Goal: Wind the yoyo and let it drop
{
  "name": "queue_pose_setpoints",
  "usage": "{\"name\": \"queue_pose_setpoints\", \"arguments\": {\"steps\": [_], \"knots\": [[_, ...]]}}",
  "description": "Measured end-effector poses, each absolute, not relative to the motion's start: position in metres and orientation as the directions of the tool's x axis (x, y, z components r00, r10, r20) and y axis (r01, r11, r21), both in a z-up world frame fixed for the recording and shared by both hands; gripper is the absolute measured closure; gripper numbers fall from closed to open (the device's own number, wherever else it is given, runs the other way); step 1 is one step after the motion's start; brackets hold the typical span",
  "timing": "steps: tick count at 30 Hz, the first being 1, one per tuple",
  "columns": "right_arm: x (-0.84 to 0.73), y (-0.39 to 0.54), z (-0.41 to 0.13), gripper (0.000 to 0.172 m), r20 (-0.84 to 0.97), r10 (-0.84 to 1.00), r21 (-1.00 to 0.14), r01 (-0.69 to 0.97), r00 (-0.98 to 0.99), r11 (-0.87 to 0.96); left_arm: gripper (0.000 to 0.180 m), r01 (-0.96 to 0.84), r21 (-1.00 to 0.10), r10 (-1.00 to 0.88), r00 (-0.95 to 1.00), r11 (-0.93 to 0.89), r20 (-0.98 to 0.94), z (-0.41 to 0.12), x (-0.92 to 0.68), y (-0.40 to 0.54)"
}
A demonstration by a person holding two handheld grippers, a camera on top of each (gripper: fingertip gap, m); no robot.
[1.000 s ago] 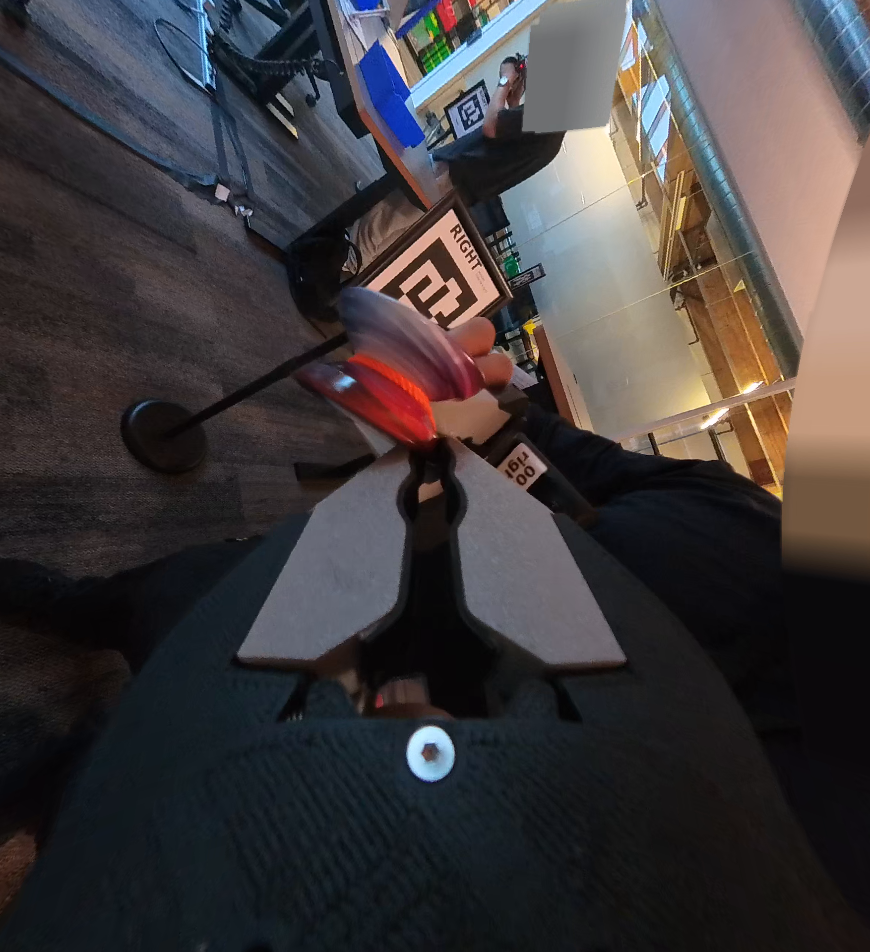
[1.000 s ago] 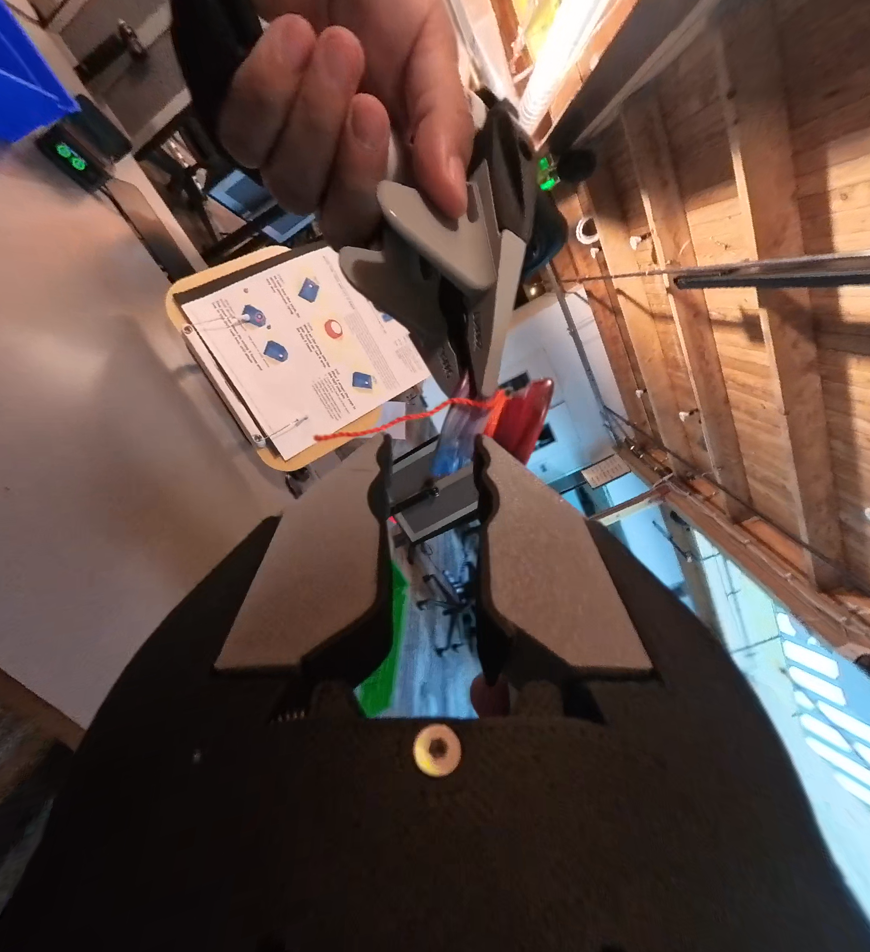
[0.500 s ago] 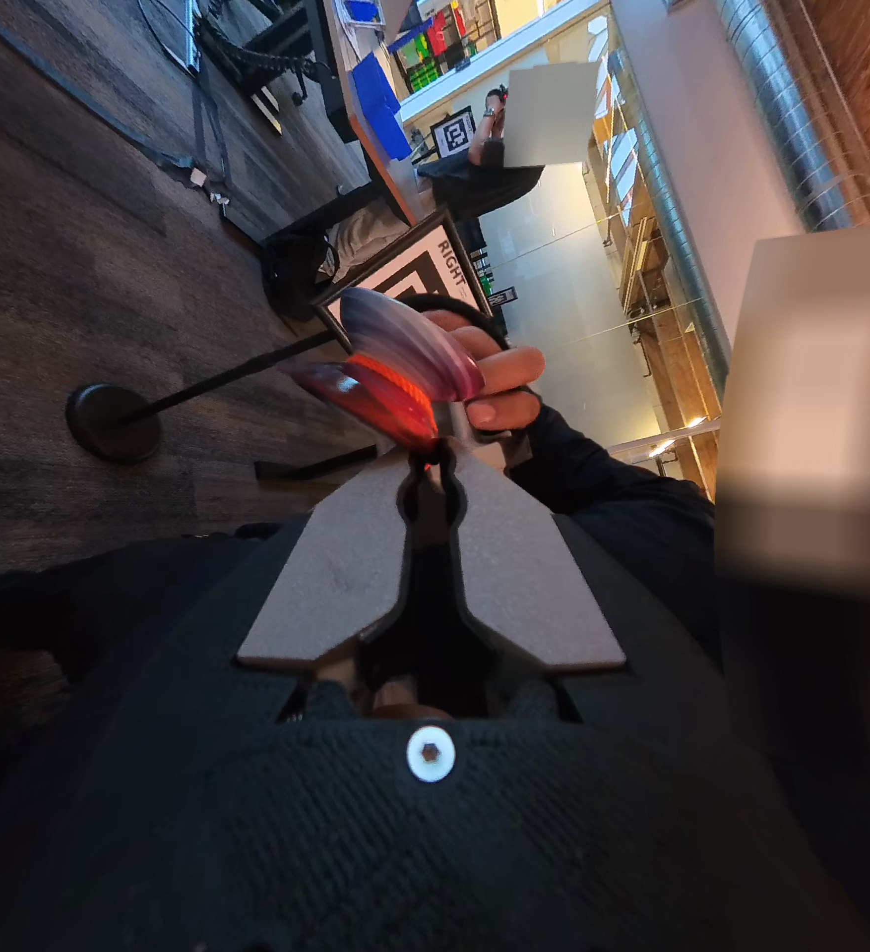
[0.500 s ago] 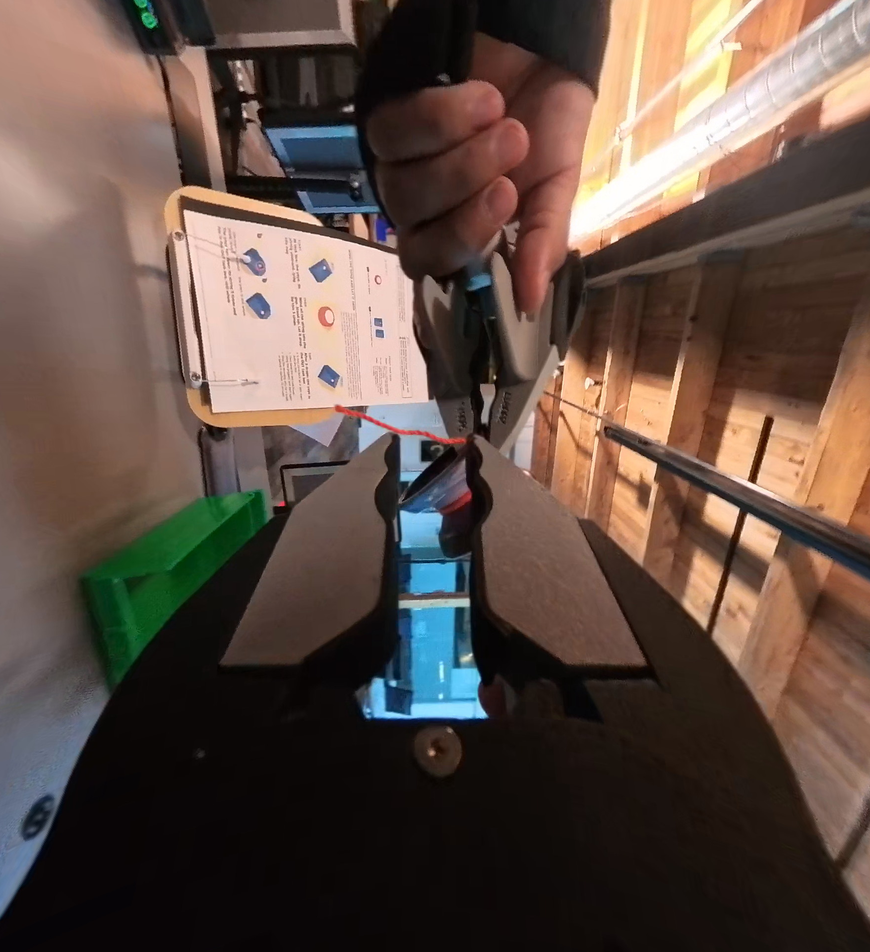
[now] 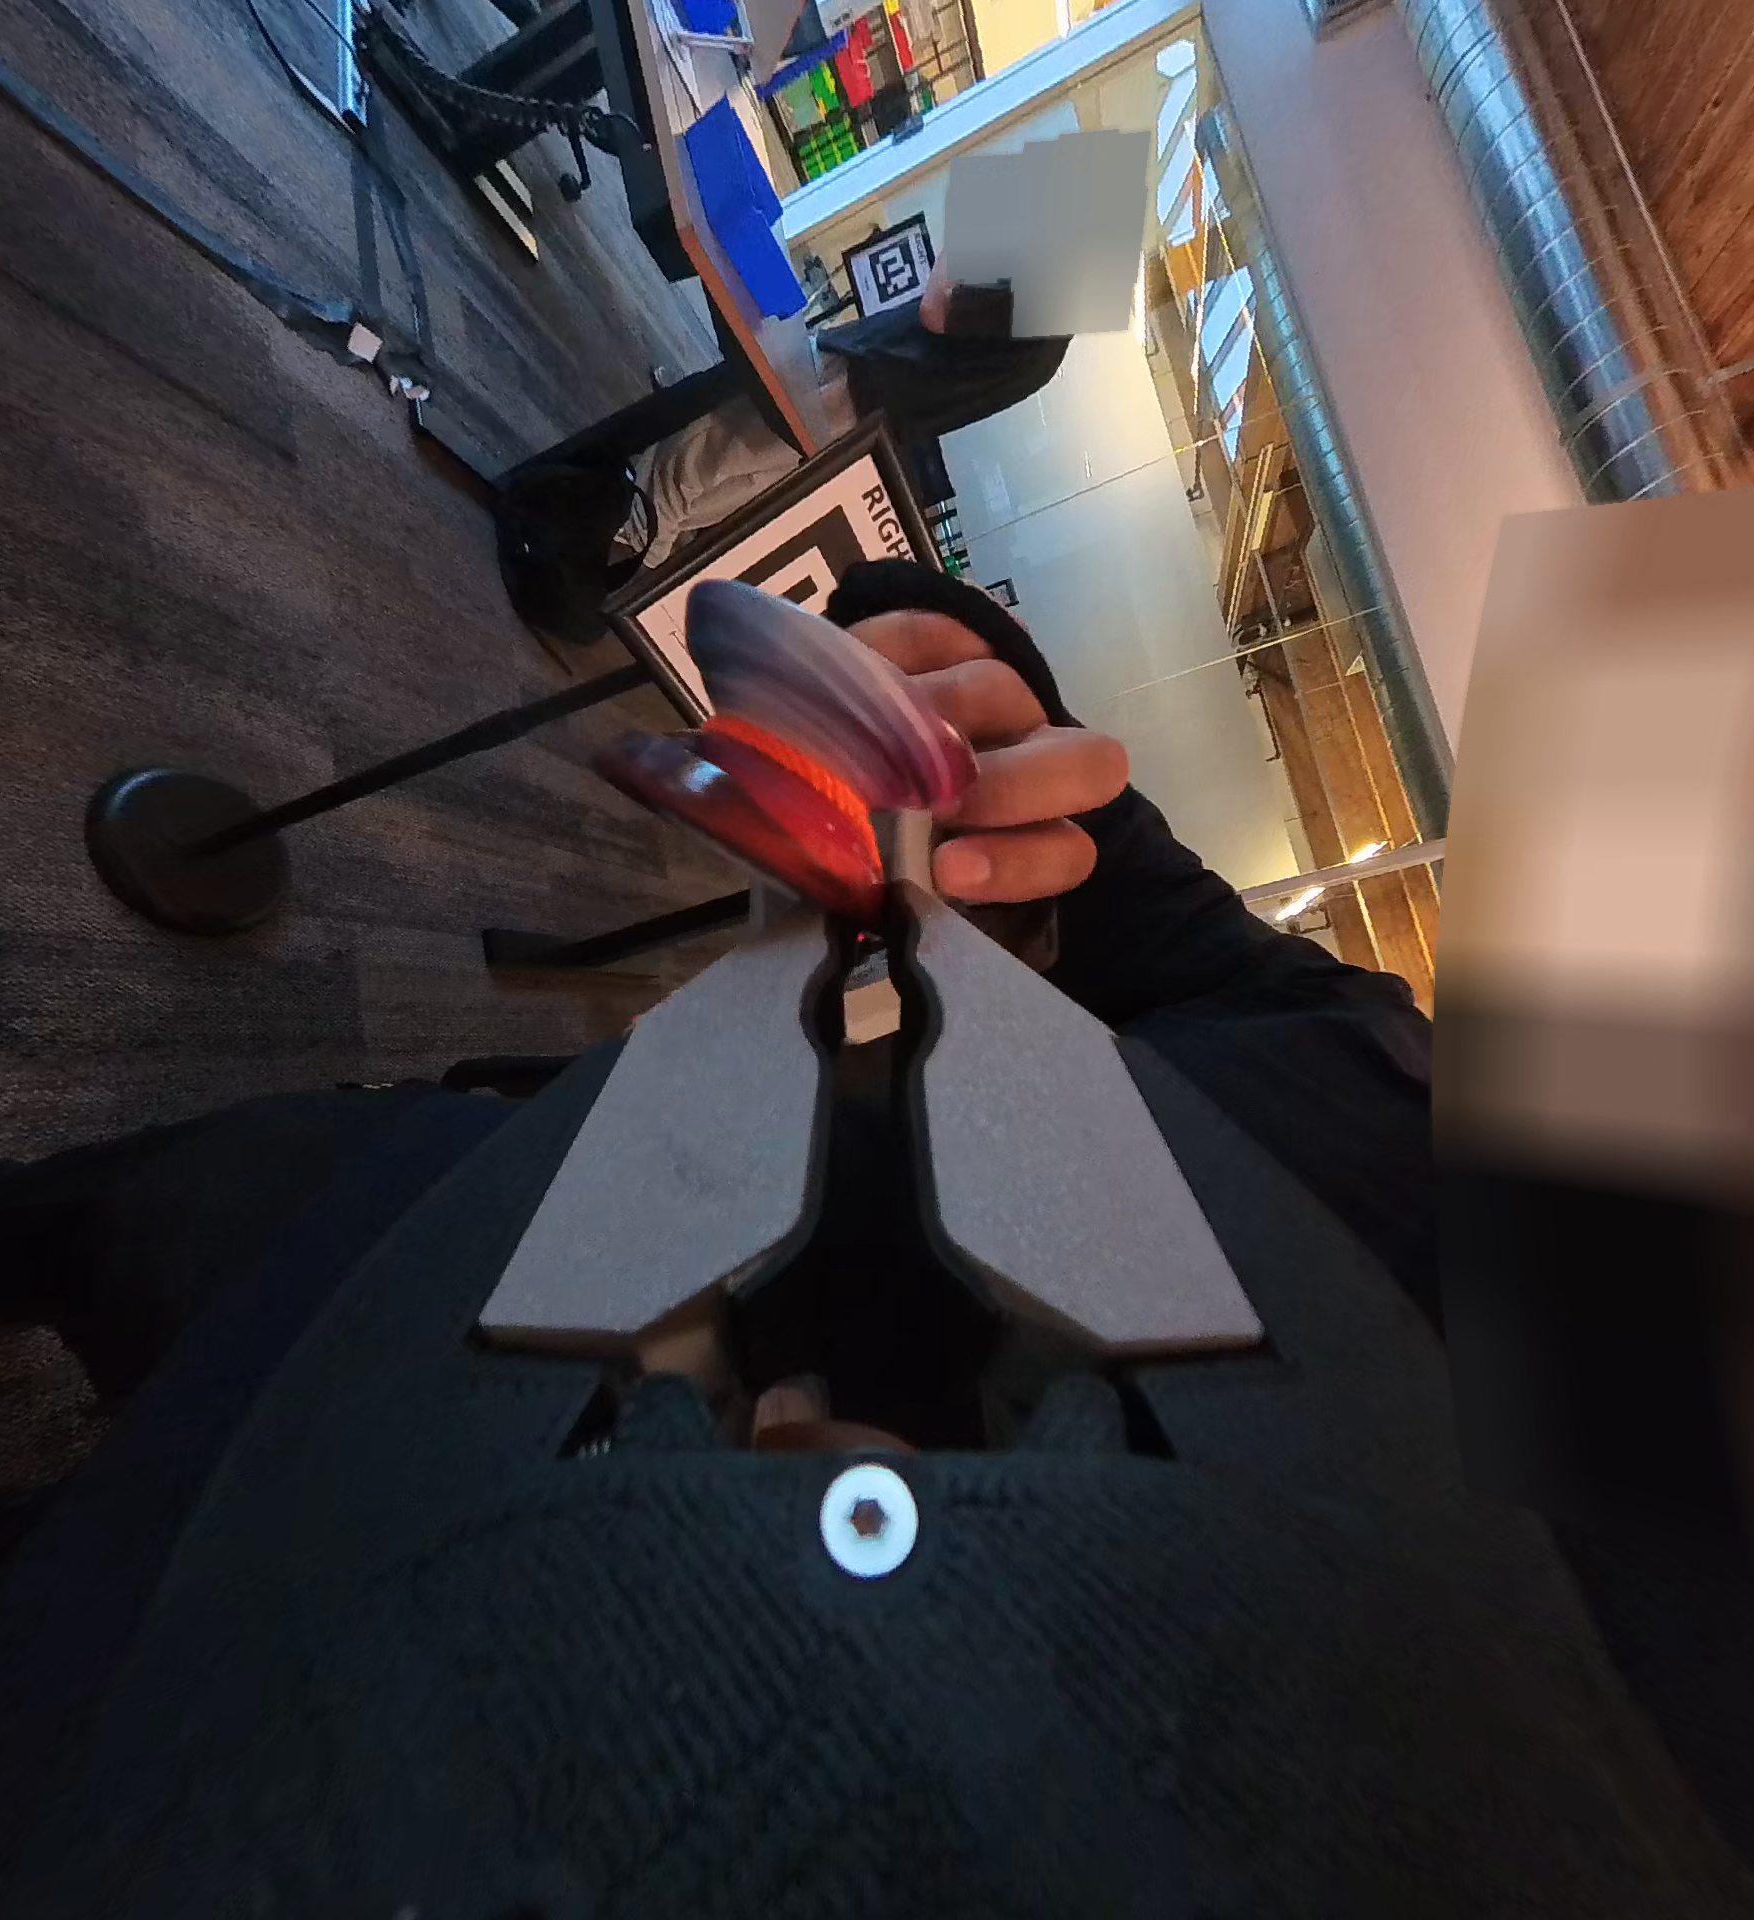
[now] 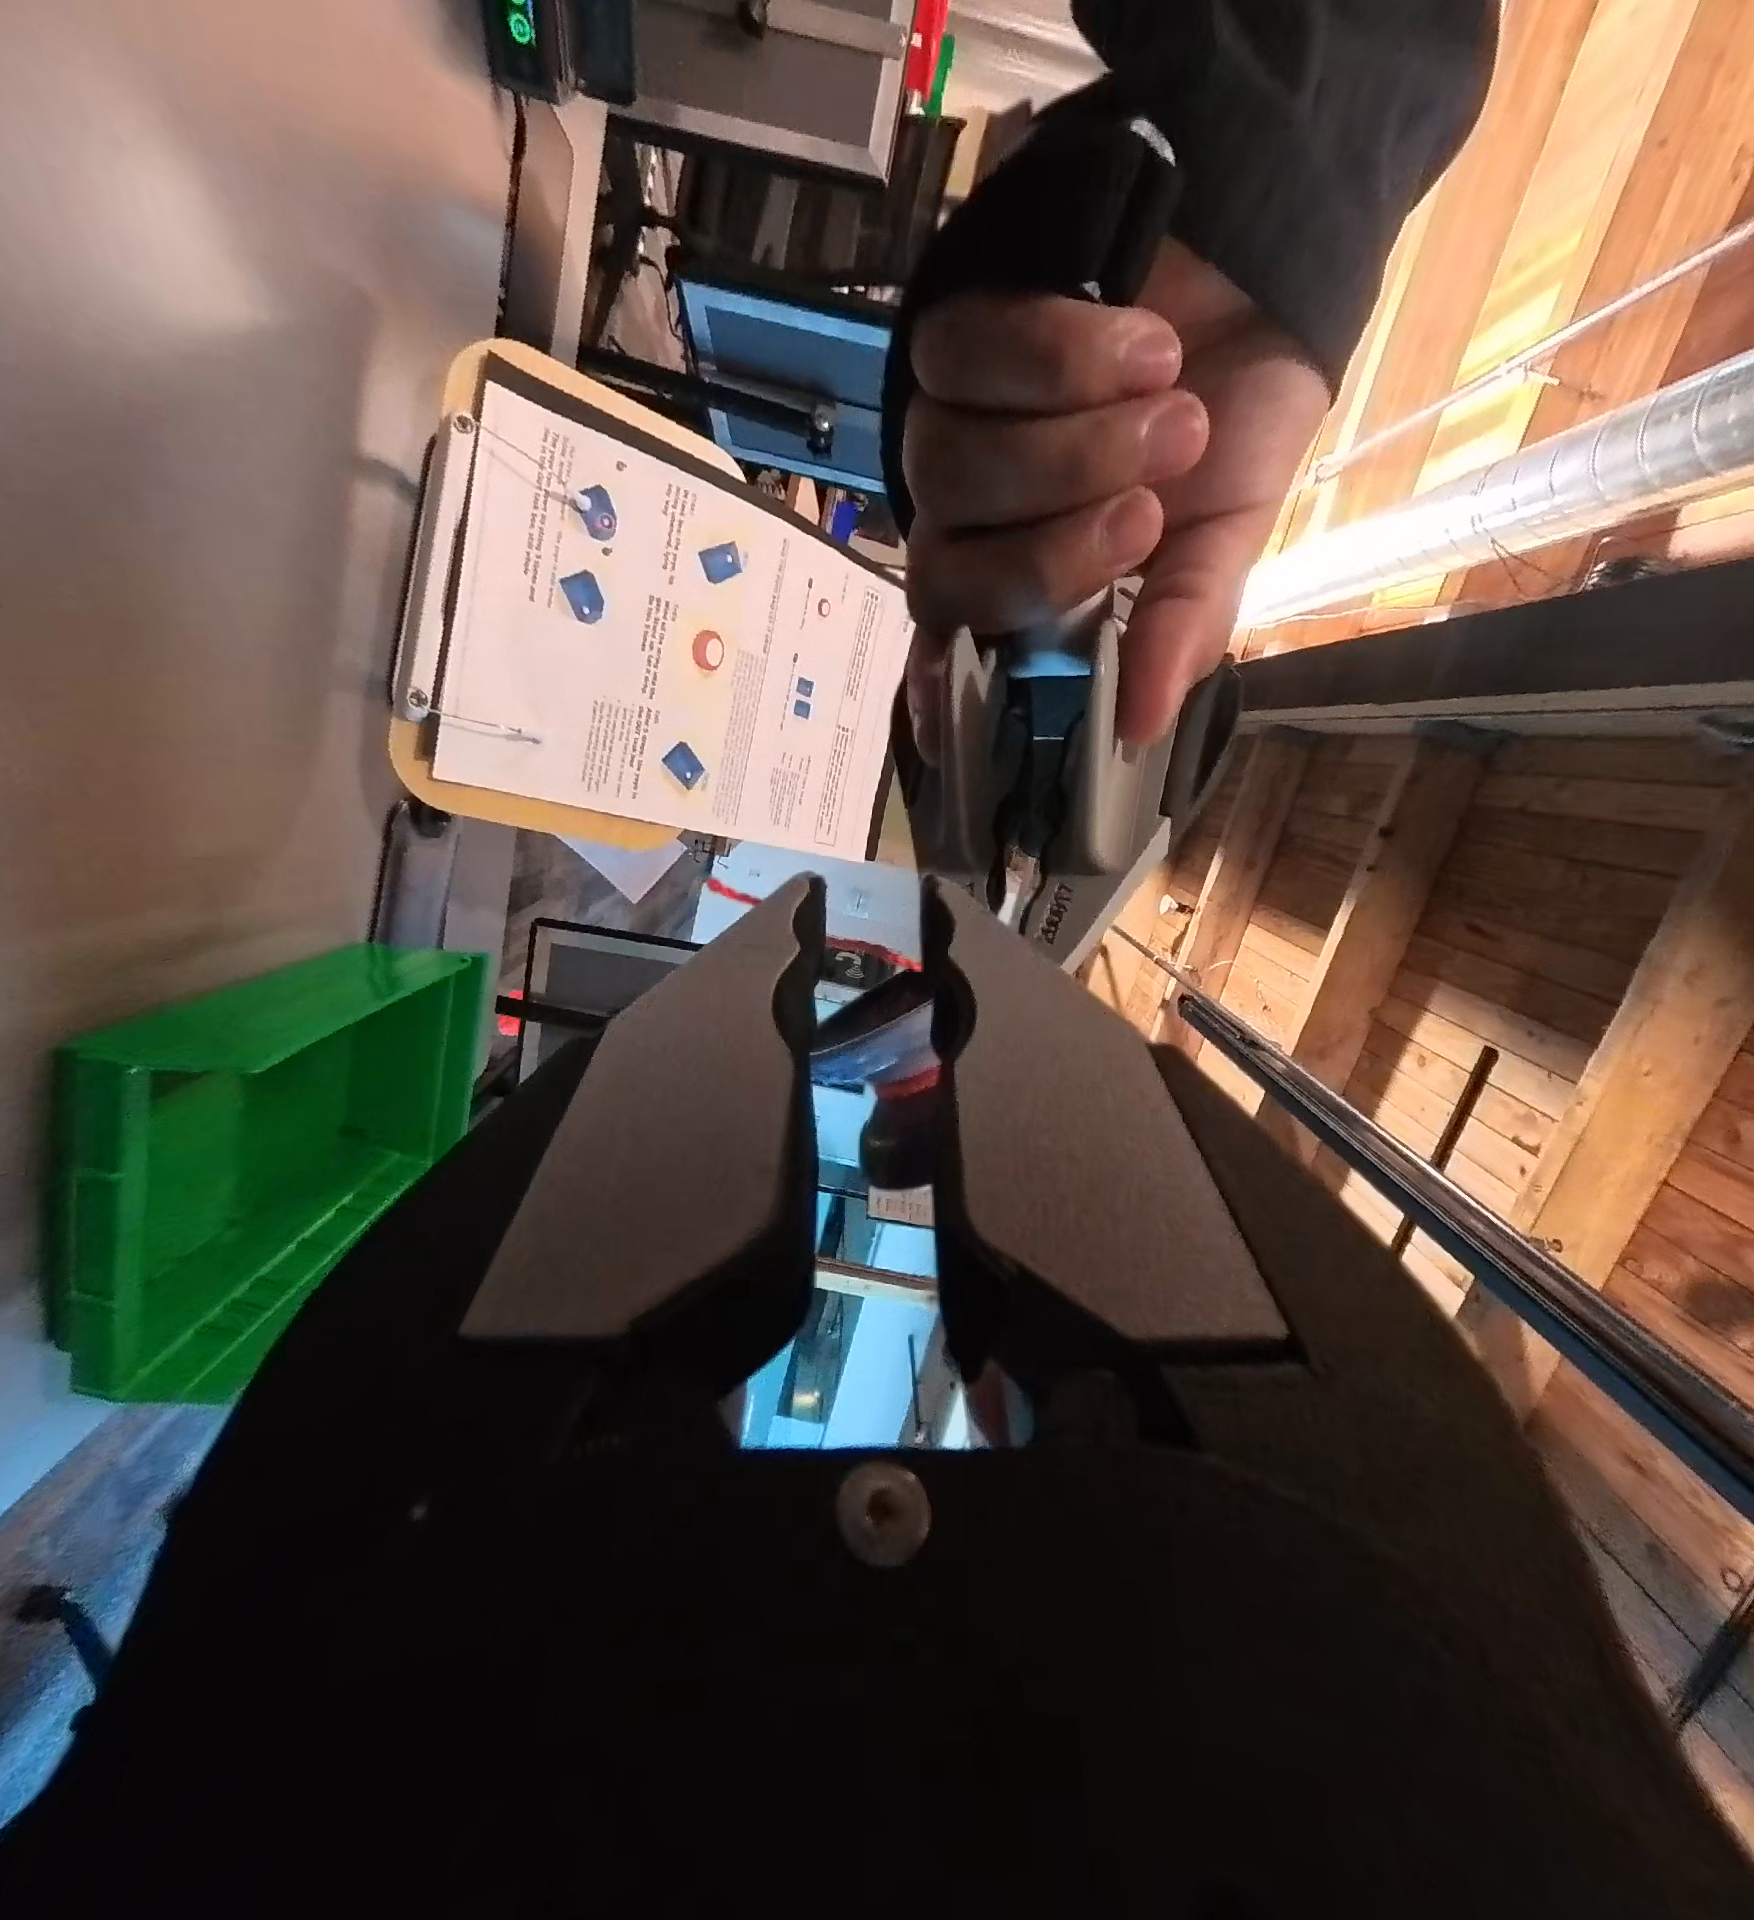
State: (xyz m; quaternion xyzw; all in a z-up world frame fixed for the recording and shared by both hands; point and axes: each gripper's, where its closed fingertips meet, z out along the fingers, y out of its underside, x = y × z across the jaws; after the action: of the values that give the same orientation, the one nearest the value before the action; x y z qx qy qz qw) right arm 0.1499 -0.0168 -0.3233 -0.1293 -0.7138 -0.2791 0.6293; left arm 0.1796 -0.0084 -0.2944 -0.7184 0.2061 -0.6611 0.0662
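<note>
The left tongs point(image 5: 868, 914) are pressed together, and their tips nip the lower rim of the yoyo point(image 5: 811, 717). The yoyo stands just beyond them, tilted, with a red half nearer the floor and a purple half above. Orange string point(image 5: 790, 758) is wound in its groove.

The right tongs point(image 6: 873, 904) are spread, with background showing through the gap. The yoyo appears deep between their fingers. It lies against the right finger's inner edge and clear of the left one, so they are not pinching it. A short piece of string shows just left of their tips.

A hand point(image 6: 1039, 499) grips the left tongs just above and right of the right tongs' tips.

Left of the right tongs, a green bin point(image 6: 260, 1143) lies with its open side in view, showing green walls inside. Far beyond the left tongs, a blue bin point(image 5: 738, 218) sits by a table edge; its contents cannot be made out.

The yoyo's faces are smeared. In the right wrist view the right finger covers part of it. In the left wrist view it hides most of the right tongs, leaving grey bits and a hand point(image 5: 998, 790) in view. The string's path from the groove is hidden behind the fingers. Above the right tongs, a clipboard point(image 6: 644, 644) is cut off by the hand.
</note>
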Motion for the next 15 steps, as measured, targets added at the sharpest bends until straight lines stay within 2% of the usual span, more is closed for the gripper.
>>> {"name": "queue_pose_setpoints", "arguments": {"steps": [15], "knots": [[0.174,-0.003,-0.319,0.149,0.952,-0.218,0.303,0.543,-0.216,0.783,0.178,-0.222,-0.359,-0.377,0.044,-0.907,0.925,-0.297,0.177,-0.007]]}}
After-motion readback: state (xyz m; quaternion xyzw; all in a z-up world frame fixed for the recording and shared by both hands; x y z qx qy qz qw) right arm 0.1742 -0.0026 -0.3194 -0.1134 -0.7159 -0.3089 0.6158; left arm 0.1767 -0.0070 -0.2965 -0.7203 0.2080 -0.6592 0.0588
